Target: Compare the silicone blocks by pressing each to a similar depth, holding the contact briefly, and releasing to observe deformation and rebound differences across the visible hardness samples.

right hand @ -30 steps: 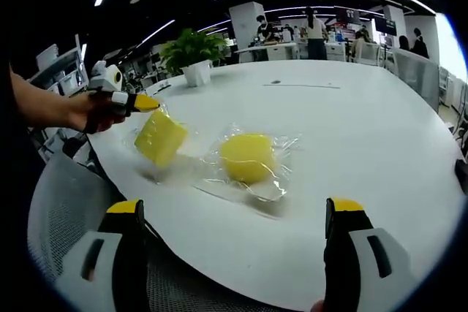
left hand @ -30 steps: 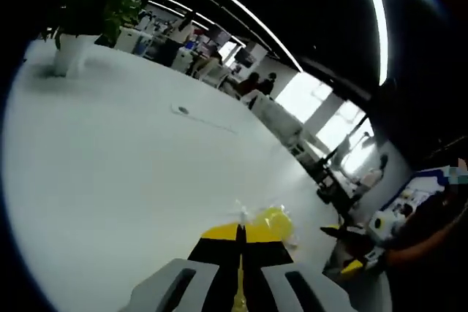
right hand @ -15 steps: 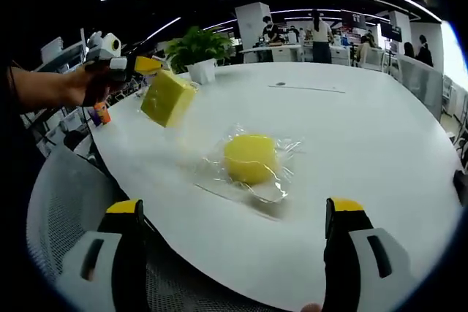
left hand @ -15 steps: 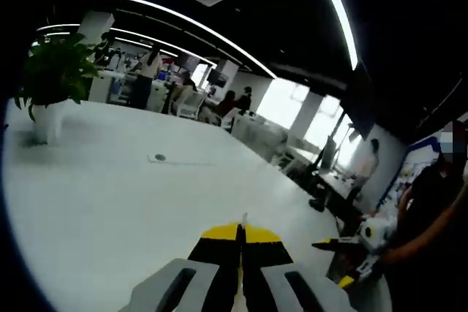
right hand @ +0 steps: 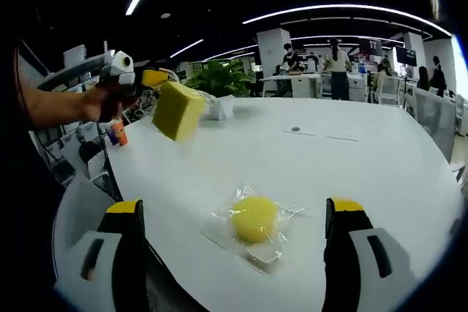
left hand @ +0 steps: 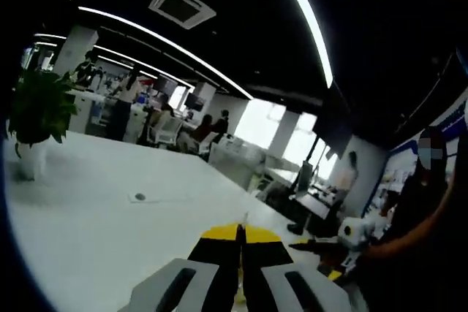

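While the person holds both tools above the round white table, the scene reads as follows.

Right gripper: its two yellow-tipped jaws stand wide apart with nothing between them, nearest the camera, hanging over the near edge of the table.

Round yellow block: lies on the table inside a clear plastic wrapper, just beyond the right gripper's jaws and between them in the right gripper view.

Left gripper: seen in the right gripper view off the table's left side, held in a hand, raised well above the tabletop. In its own view the jaws are pressed together on a thin edge of clear film.

Square yellow block: hangs in the air from the left gripper's tip, tilted, well clear of the table and apart from the round block.

Potted plant: stands on the table's far side, behind the hanging block.

Office desks and people: beyond the table, under ceiling light strips.
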